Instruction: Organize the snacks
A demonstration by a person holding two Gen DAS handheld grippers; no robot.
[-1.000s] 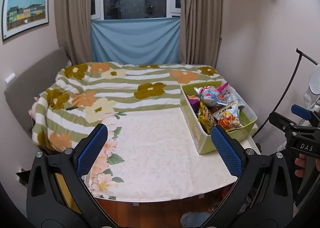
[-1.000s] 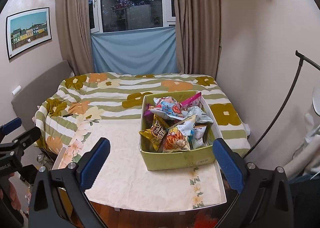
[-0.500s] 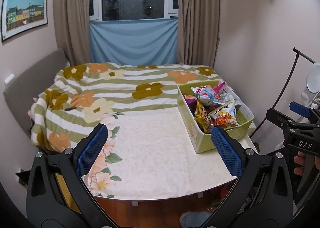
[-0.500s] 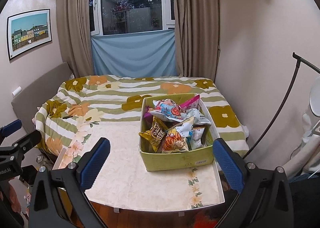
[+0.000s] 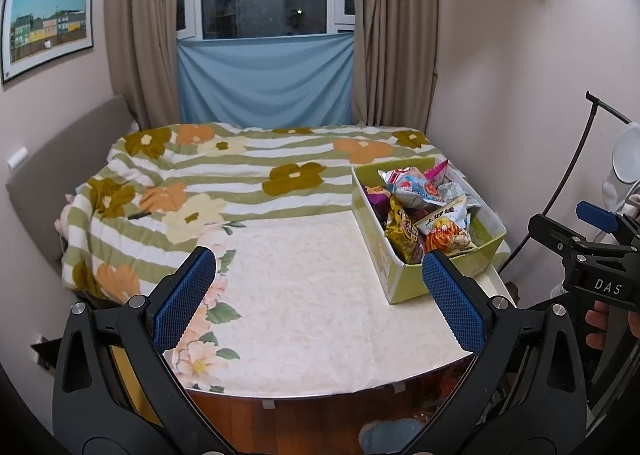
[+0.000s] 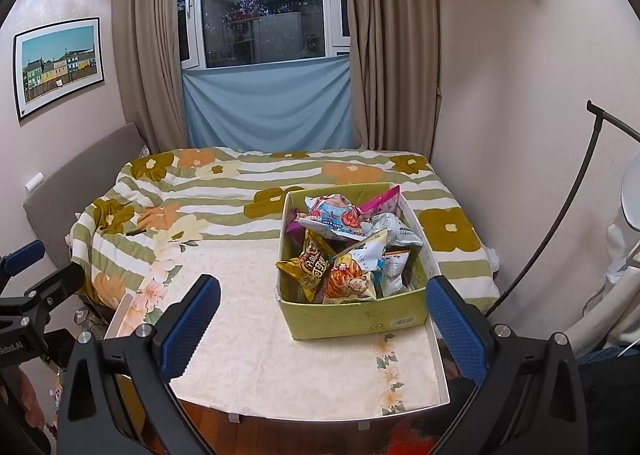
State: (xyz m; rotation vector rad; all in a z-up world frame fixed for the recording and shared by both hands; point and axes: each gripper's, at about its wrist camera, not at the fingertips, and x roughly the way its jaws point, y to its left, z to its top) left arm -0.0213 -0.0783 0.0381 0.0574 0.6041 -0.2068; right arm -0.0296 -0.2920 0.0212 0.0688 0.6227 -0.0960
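1. We hold the left gripper (image 5: 318, 303) above the near edge of the table (image 5: 304, 315). Its jaws are spread wide, with nothing between the blue pads (image 5: 184, 299).
2. We hold the right gripper (image 6: 320, 329) at a similar height. Its jaws are likewise spread wide and grasp nothing.
3. The green box (image 6: 356, 315) stands on the right part of the table, near the edge that meets the bed (image 6: 240, 191).
4. The snacks (image 6: 348, 247) lie piled inside the box. We see an orange bag (image 6: 348, 283) at the front, a brown-and-yellow bag (image 6: 310, 267) to its left, a light blue bag (image 6: 332, 217) on top, and a pink wrapper (image 6: 380, 201) at the back.
5. The rest of the table's floral cloth (image 5: 200, 359) carries no snacks.
6. In the left view, the right gripper (image 5: 592, 251) appears at the far right edge, well apart from the box (image 5: 404, 283).
7. A curtained window (image 6: 264, 3) and a framed picture (image 6: 60, 63) occupy the walls beyond the bed.
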